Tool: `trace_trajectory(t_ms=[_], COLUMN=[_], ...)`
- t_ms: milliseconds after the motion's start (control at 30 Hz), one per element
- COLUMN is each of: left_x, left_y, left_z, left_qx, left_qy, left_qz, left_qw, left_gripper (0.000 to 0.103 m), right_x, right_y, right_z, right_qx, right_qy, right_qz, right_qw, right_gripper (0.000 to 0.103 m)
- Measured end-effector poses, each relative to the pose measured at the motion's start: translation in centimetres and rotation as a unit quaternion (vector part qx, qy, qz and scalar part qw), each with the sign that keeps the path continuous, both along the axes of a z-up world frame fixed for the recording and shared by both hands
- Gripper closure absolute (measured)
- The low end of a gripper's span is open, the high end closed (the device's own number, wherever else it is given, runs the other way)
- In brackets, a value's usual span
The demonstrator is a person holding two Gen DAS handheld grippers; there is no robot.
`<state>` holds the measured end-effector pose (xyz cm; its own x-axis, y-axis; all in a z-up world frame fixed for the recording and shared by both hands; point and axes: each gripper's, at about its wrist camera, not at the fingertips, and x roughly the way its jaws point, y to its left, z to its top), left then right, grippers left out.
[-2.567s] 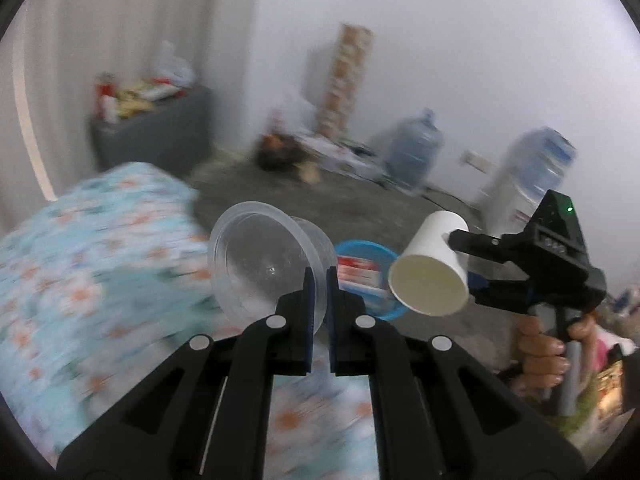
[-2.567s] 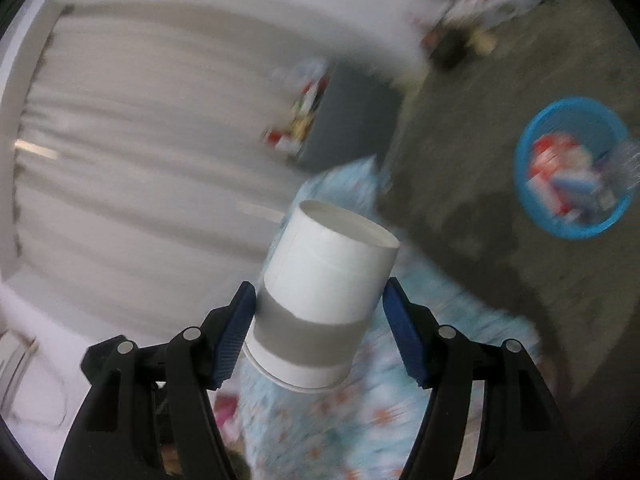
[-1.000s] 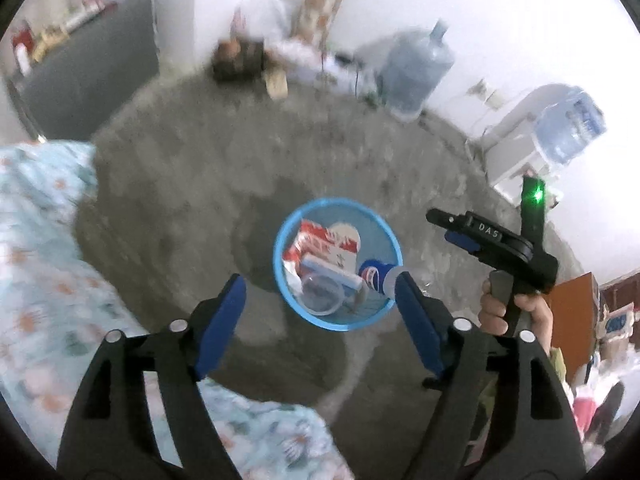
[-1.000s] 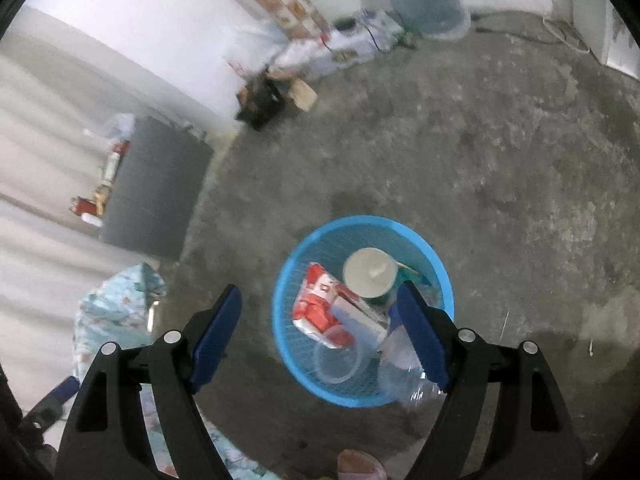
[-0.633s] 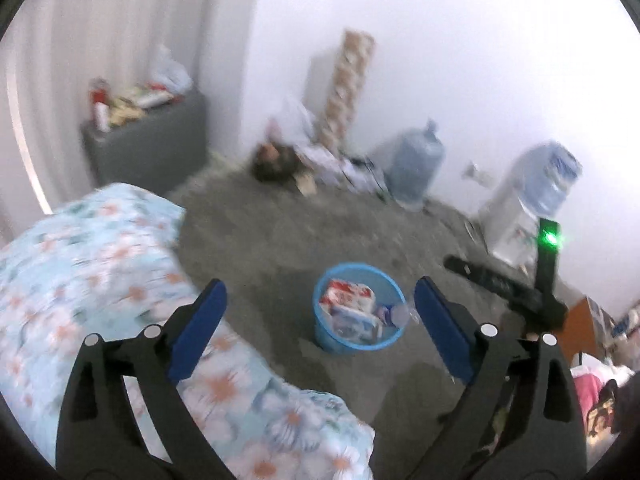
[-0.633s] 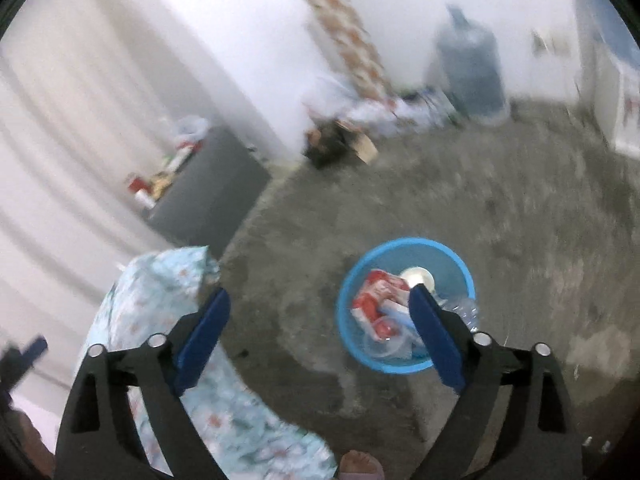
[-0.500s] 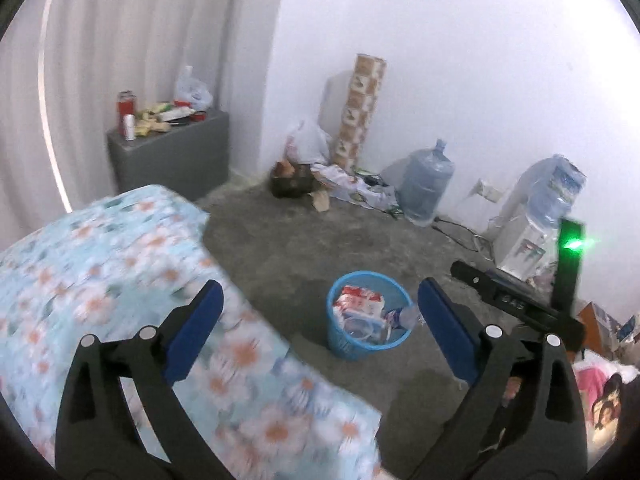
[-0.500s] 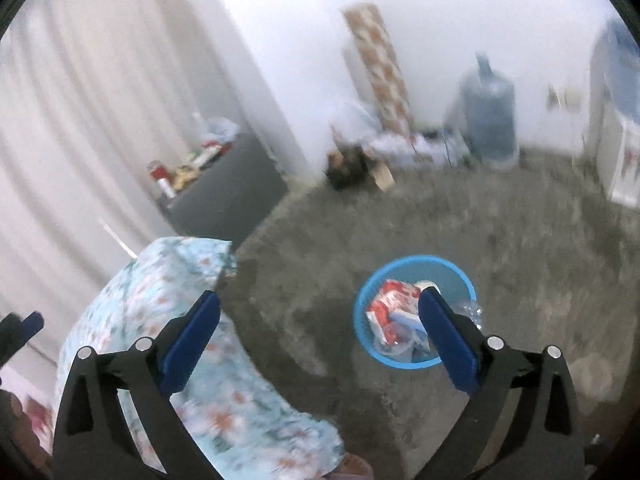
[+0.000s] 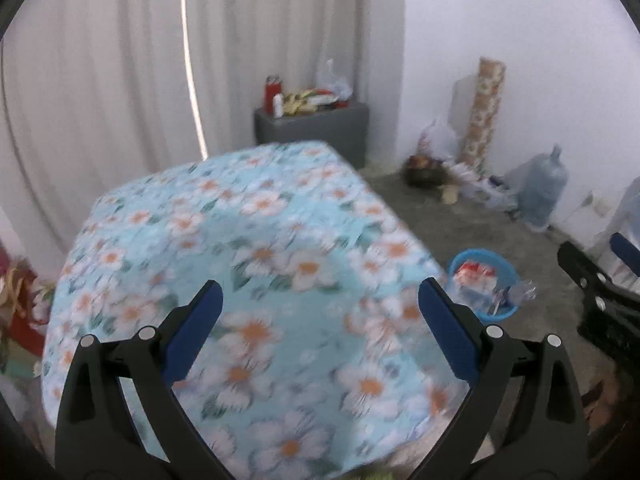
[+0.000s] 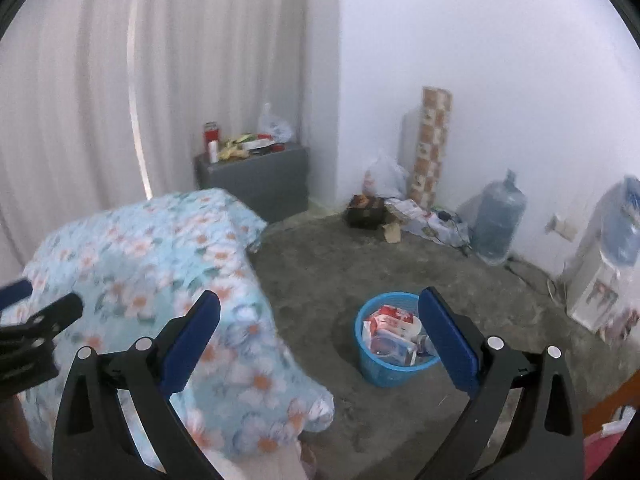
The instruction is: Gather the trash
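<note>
The left wrist view showed both the left gripper (image 9: 318,330) and right gripper (image 10: 318,332) wide apart and empty, so the floral table (image 9: 248,248) deserved a slow scan for trash before the blue basket (image 10: 394,364).

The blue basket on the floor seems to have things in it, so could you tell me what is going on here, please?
A person is collecting trash with a handheld gripper in each hand. Right now the left gripper and the right gripper both have their jaws wide open and hold nothing. They are raised over the floral tablecloth, where no trash is visible in these blurred views. The blue basket stands on the concrete floor beside the table and holds cartons and clear plastic.
</note>
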<state>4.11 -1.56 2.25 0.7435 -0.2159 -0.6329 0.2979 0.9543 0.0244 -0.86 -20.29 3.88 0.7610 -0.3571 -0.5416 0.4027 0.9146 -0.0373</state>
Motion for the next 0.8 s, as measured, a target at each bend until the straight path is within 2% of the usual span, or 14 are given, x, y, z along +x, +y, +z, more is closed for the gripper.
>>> trace_trajectory(t_ms=[100, 267, 333, 400, 533, 800], left_x=[-1.2, -2.0, -1.9, -2.1, -2.4, -2.2], left_y=[0.7, 1.1, 1.5, 2.0, 2.3, 1.5], left_z=[-1.0, -4.5, -5.5, -5.9, -5.6, -5.5], left_qx=[0.008, 0.024, 0.029, 0.028, 0.032, 0.041], left_qy=[0.016, 0.086, 0.107, 0.113, 0.1, 0.103], left_qz=[0.022, 0.052, 0.064, 0.076, 0.093, 0.086], left_qw=[0.9996, 0.9946, 0.9918, 0.9902, 0.9901, 0.9901], left_gripper=[0.009, 0.009, 0.009, 0.009, 0.009, 0.009], right_x=[-0.4, -1.2, -1.5, -1.6, -1.5, -1.8], right_y=[1.3, 2.2, 2.3, 2.2, 1.5, 0.2], right_z=[-1.5, -4.3, -4.9, -5.4, -5.9, -6.2], right_qx=[-0.008, -0.035, -0.035, -0.033, -0.024, -0.012], right_qy=[0.051, 0.12, 0.135, 0.14, 0.148, 0.152], right_qz=[0.017, 0.022, 0.024, 0.023, 0.016, -0.003], right_qw=[0.999, 0.992, 0.99, 0.989, 0.989, 0.988], right_gripper=[0.007, 0.007, 0.007, 0.007, 0.007, 0.007])
